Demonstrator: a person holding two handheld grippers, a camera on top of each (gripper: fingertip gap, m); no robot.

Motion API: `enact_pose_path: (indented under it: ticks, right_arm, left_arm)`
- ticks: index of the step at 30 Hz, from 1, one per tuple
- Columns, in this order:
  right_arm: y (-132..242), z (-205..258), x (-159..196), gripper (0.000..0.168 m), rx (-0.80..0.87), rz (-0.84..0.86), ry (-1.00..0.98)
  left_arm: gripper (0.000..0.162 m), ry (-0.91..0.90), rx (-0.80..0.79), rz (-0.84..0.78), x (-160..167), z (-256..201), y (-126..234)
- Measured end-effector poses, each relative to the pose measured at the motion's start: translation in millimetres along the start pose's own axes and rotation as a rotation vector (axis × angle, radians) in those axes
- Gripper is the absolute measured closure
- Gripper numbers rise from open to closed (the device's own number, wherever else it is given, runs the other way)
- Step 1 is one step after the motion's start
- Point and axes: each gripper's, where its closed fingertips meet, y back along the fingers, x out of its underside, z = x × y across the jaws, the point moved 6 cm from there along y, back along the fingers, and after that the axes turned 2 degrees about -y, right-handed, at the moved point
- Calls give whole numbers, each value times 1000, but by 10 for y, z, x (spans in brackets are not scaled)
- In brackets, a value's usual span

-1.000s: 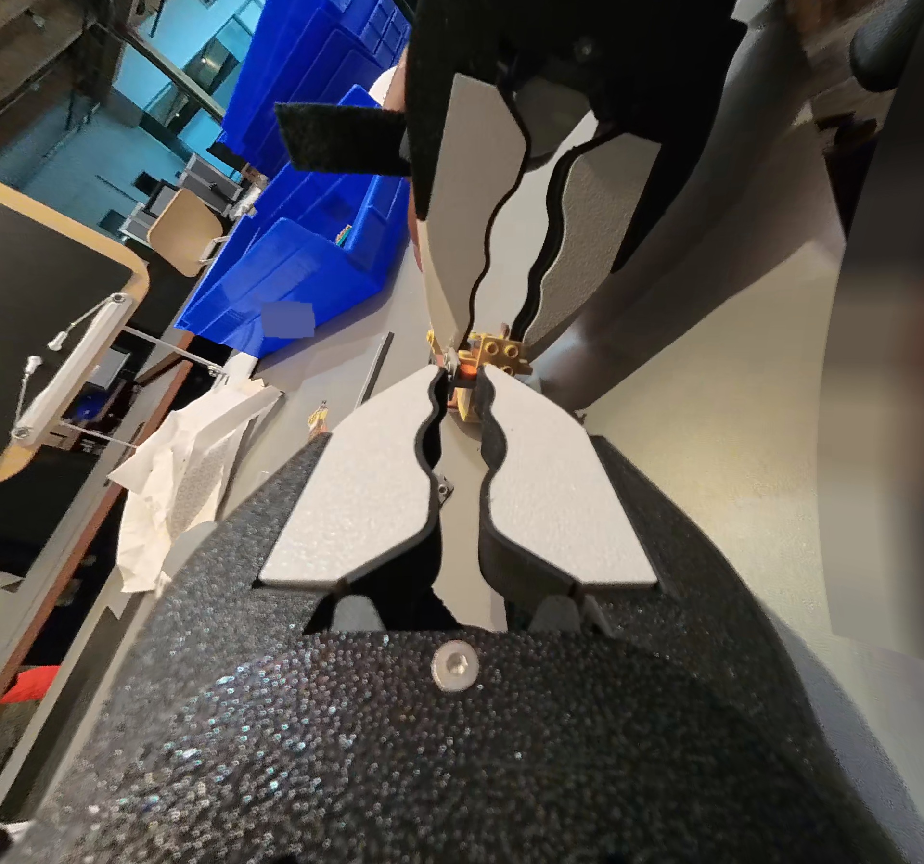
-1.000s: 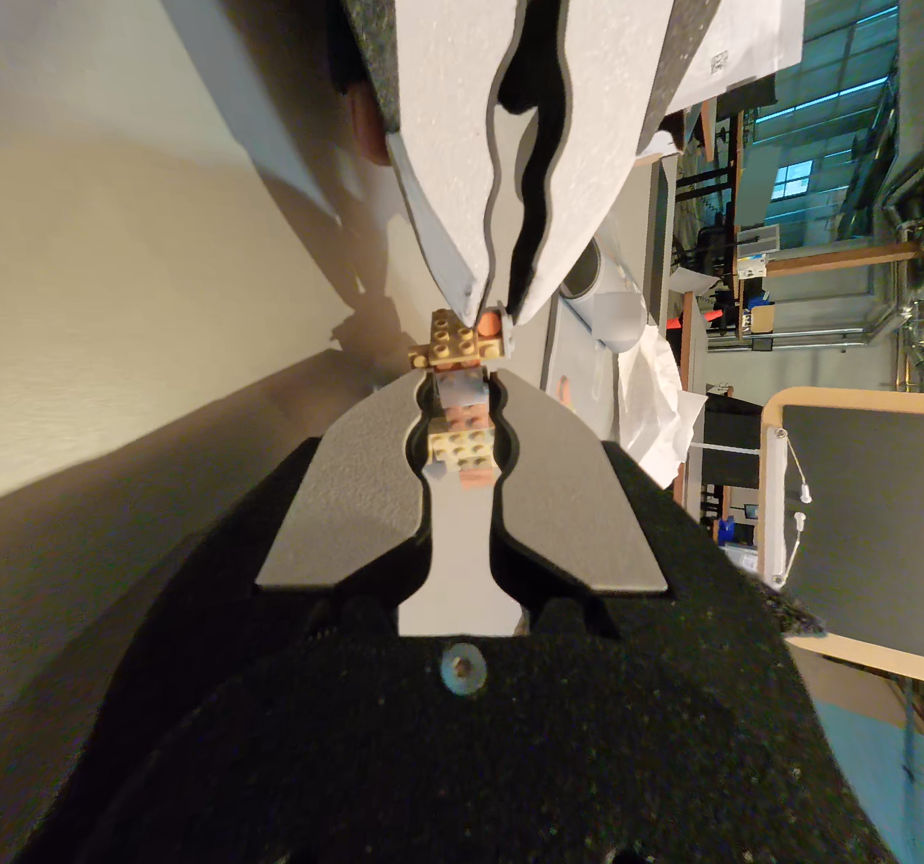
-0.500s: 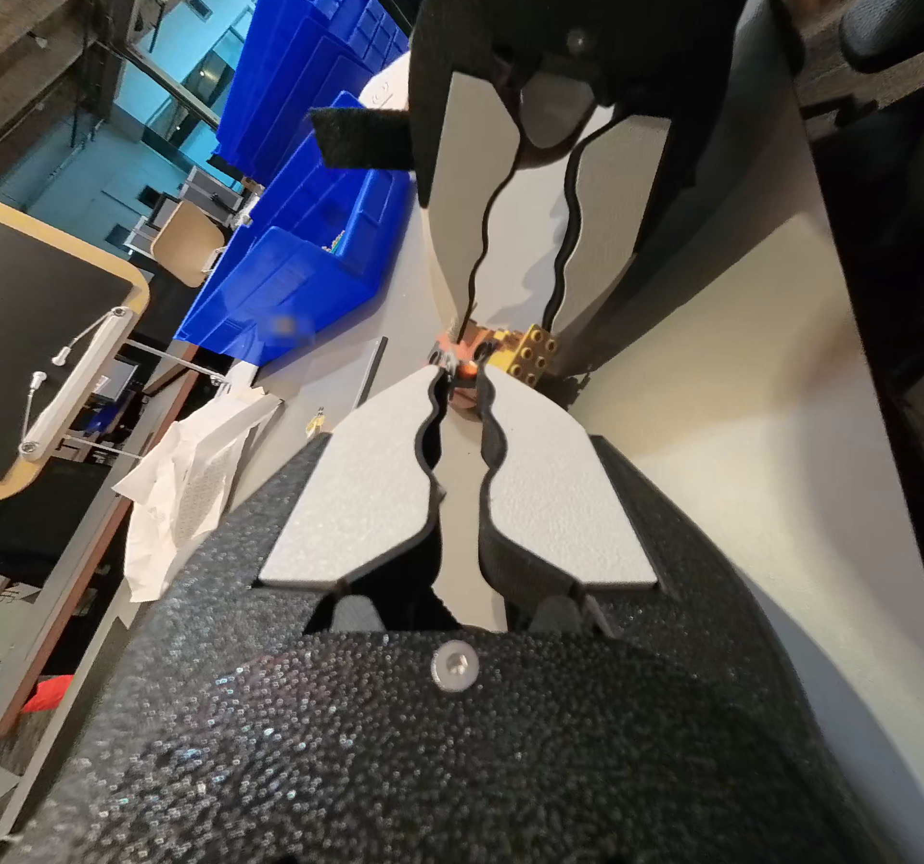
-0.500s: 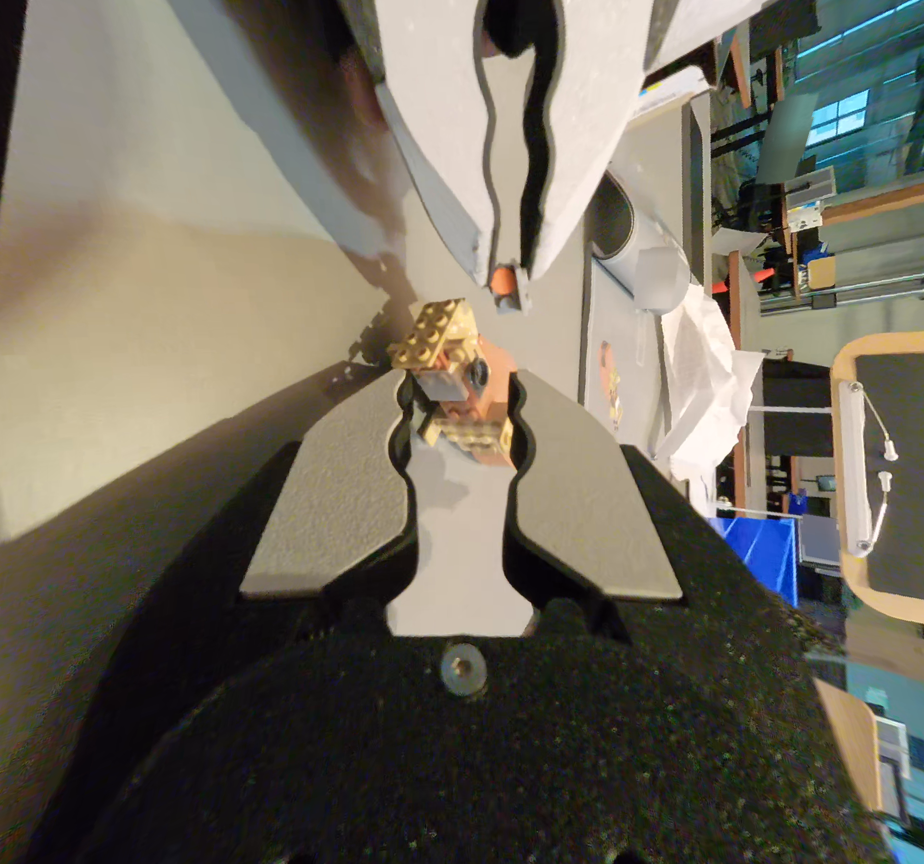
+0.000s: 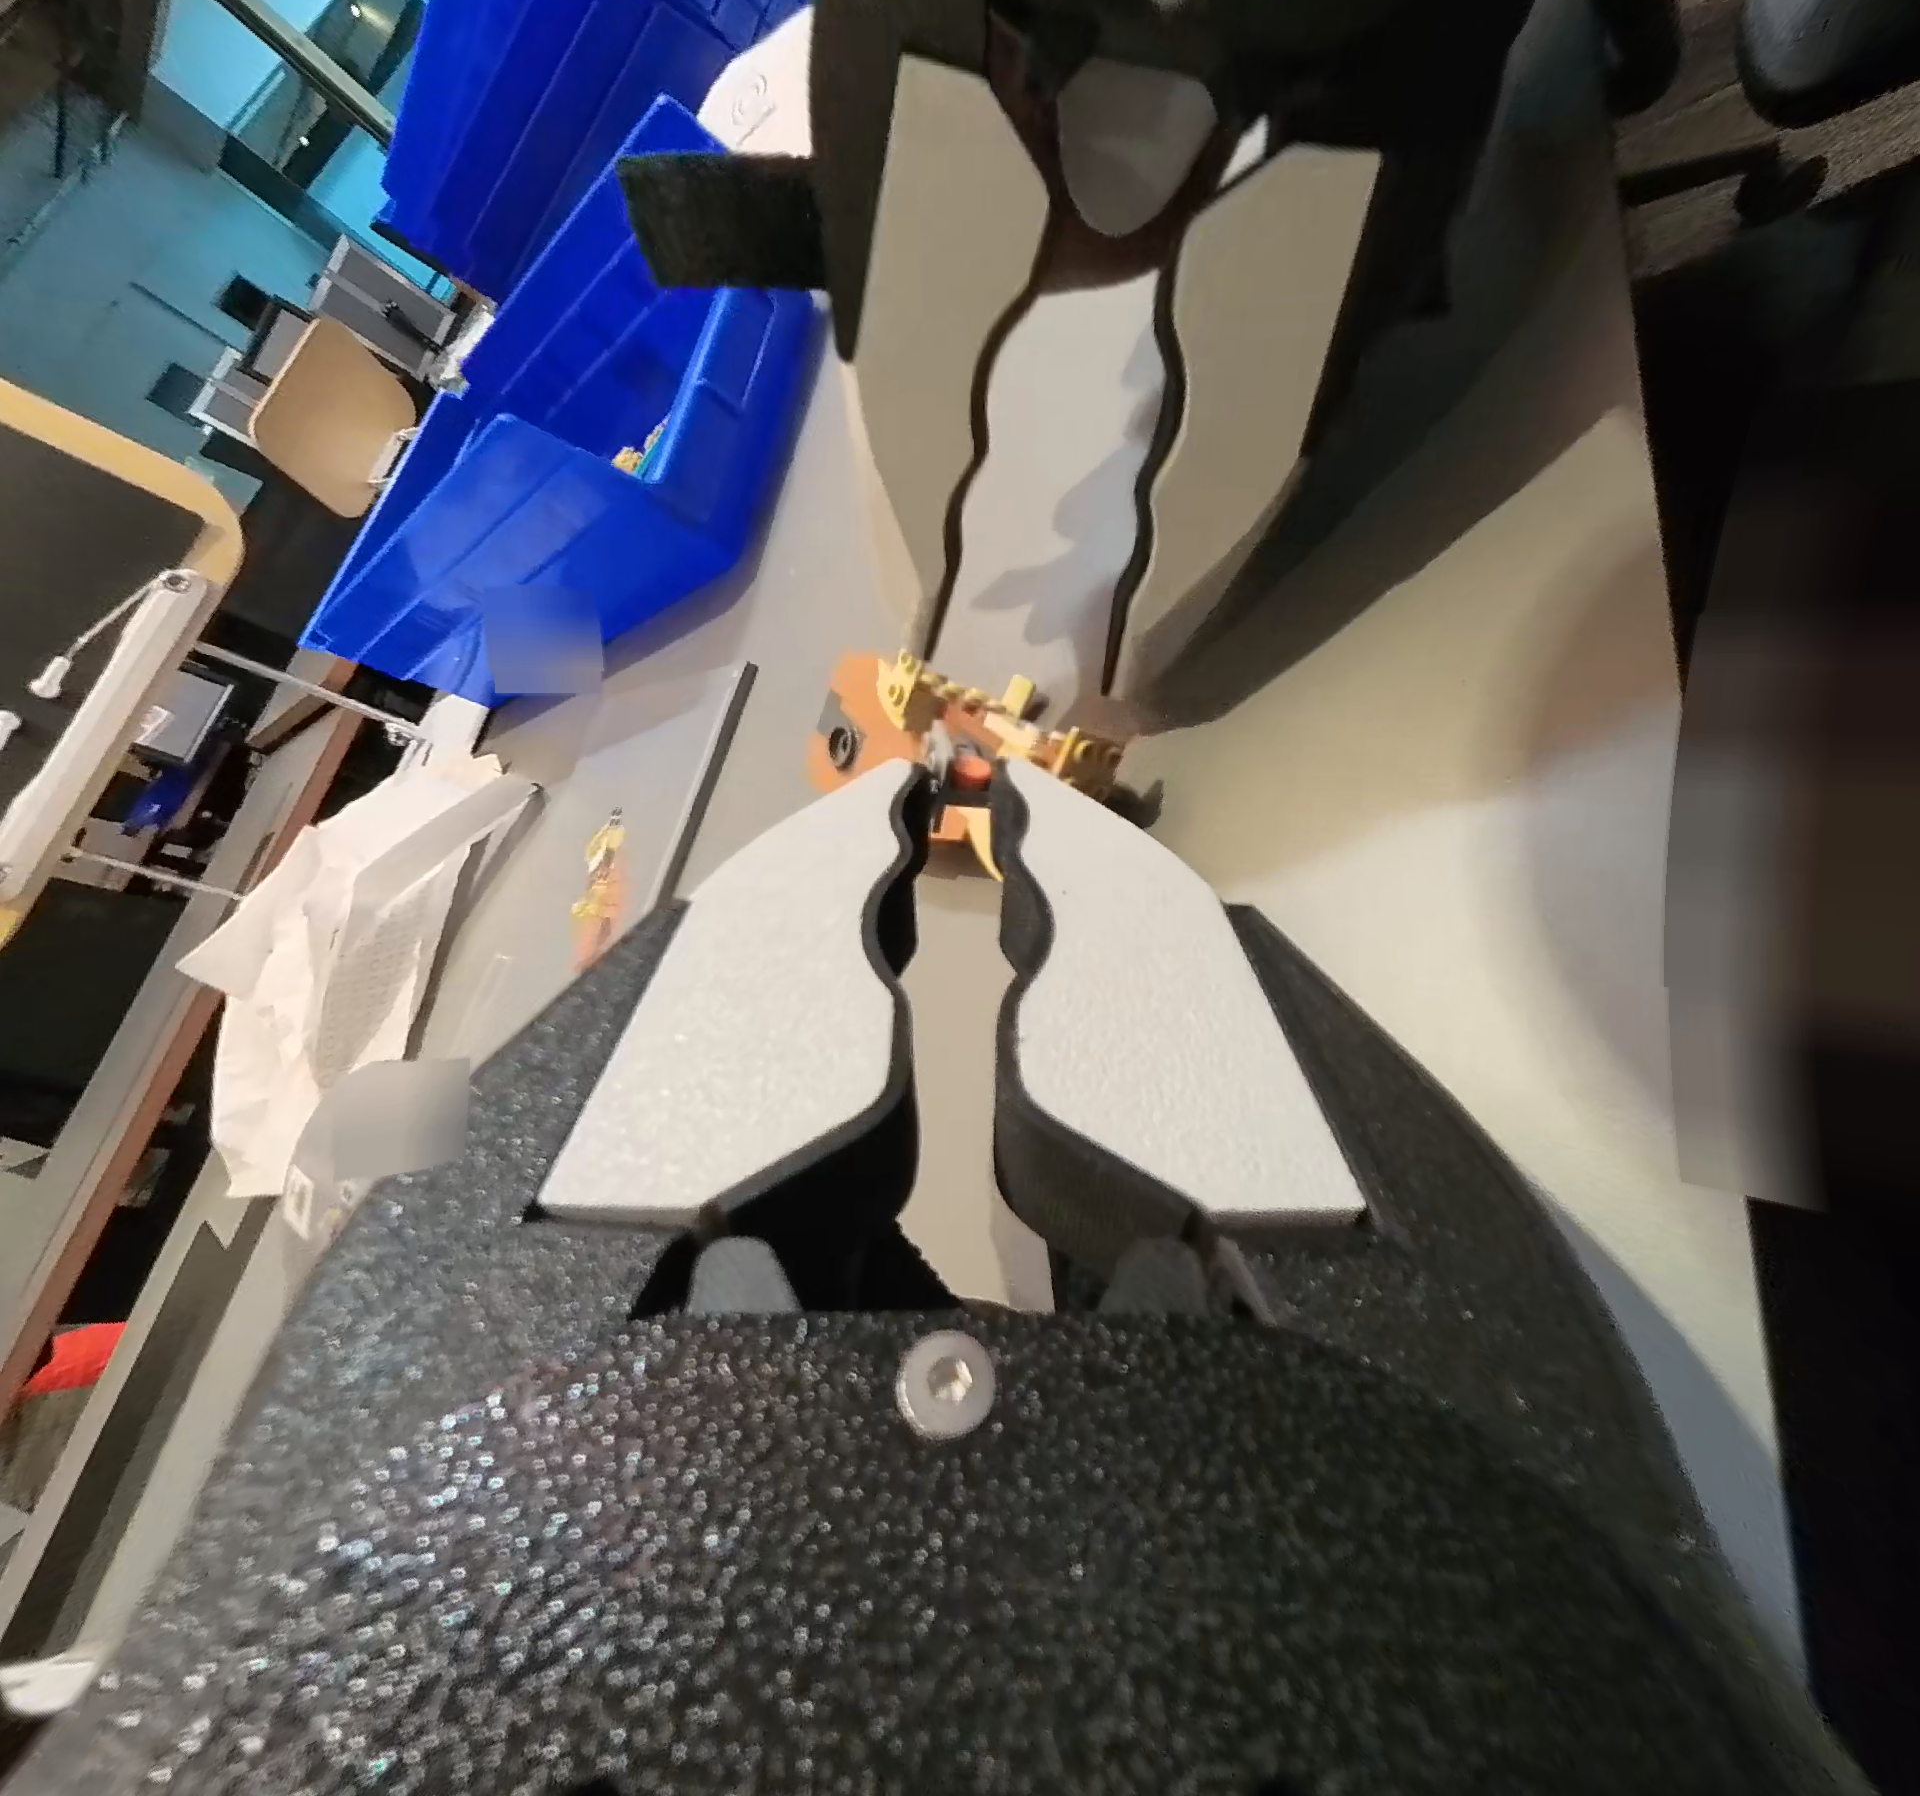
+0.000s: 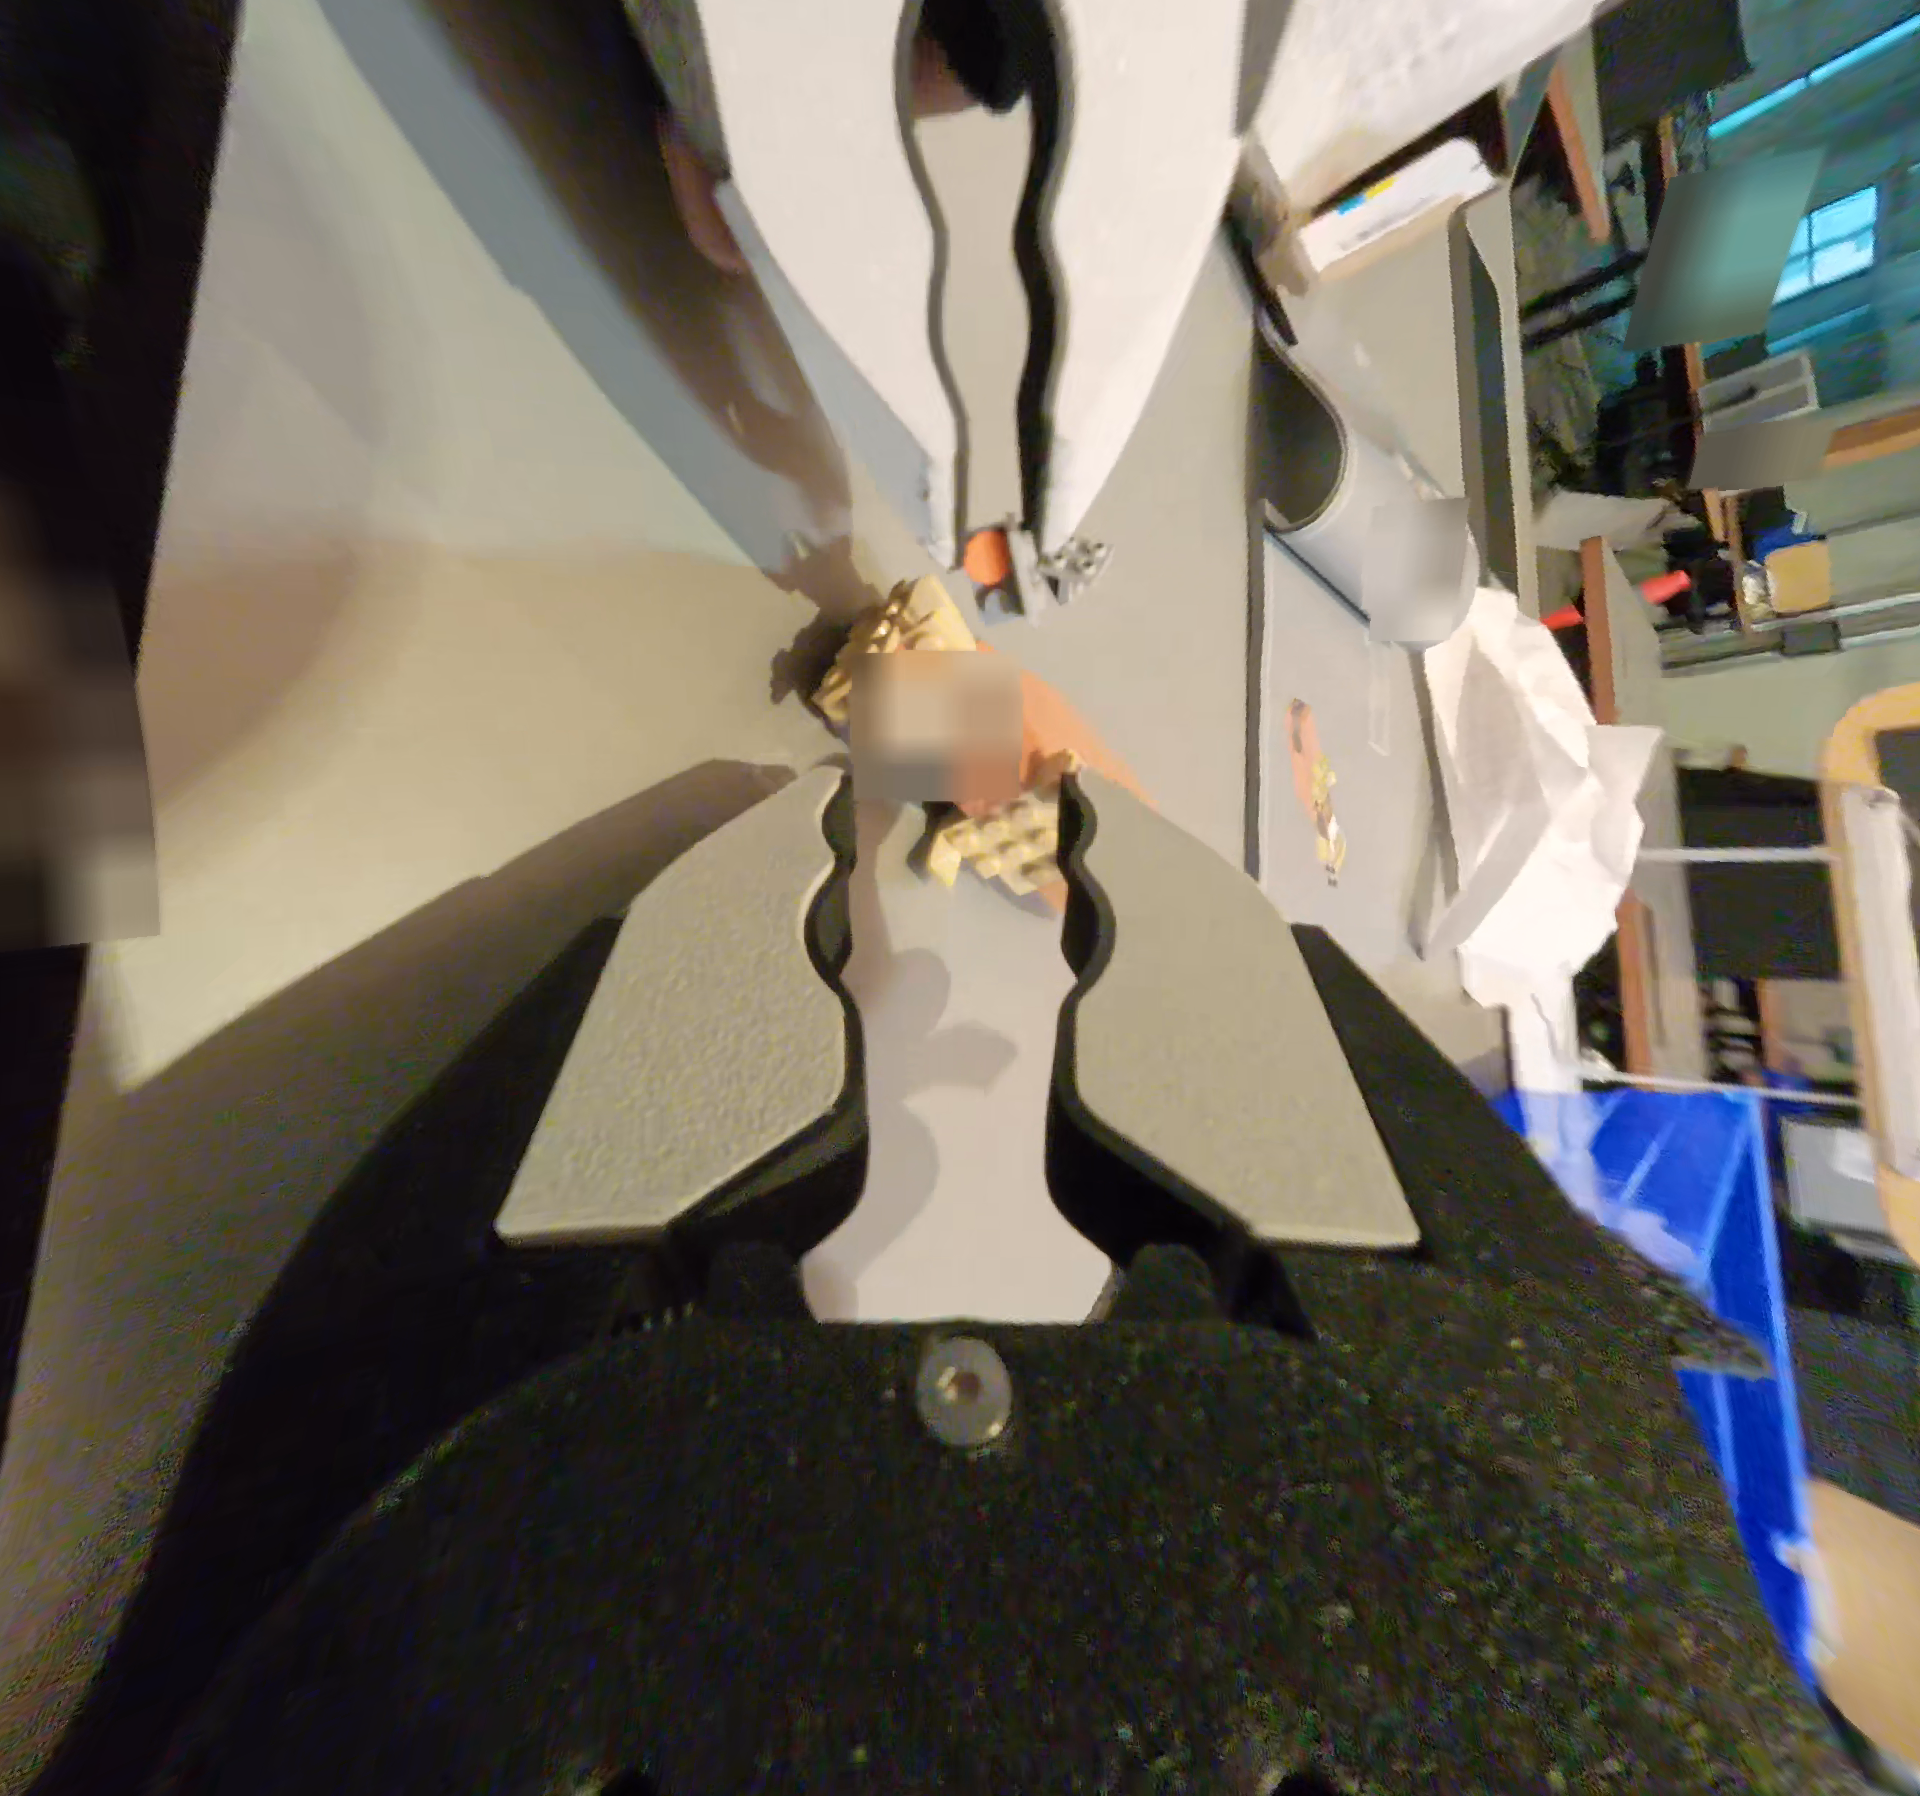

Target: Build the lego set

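- Left gripper: clenched on a small orange-and-grey piece, held above the table.
- Right gripper: grasping the tan-and-orange lego model between its fingertips.
- Piece just beside the model; contact unclear.
- Blue bins and crumpled paper behind.

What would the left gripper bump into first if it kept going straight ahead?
Probably the tan and orange lego model held by the right gripper. The left gripper, carrying a small orange and grey piece, points straight at it, though depth is unclear.
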Motion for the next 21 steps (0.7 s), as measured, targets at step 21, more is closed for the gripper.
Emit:
enact_pose_path:
  ticks: [21]
  right_arm:
    - [4,-490,27,127,-536,-506,-12]
  left_arm:
    - [151,-68,-136,132,8,-182,-37]
